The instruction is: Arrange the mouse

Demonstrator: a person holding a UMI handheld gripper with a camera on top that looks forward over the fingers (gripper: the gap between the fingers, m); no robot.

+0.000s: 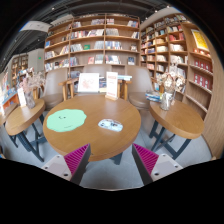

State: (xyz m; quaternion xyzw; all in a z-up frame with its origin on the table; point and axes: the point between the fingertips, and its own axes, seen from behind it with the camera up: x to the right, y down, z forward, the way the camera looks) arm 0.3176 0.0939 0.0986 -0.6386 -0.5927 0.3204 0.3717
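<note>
A small white mouse [110,125] lies on a round wooden table [93,135], to the right of a round green mat [66,120]. My gripper [112,160] is well short of the table, its two fingers with magenta pads [78,158] spread wide apart with nothing between them. The mouse is beyond the fingers, roughly in line with the gap between them.
Bookshelves [95,45] line the back and right walls. Other wooden tables stand at the left [20,118] and right [178,115], with chairs around them. White sign cards [89,83] stand on a table behind. Grey floor [110,172] lies between me and the round table.
</note>
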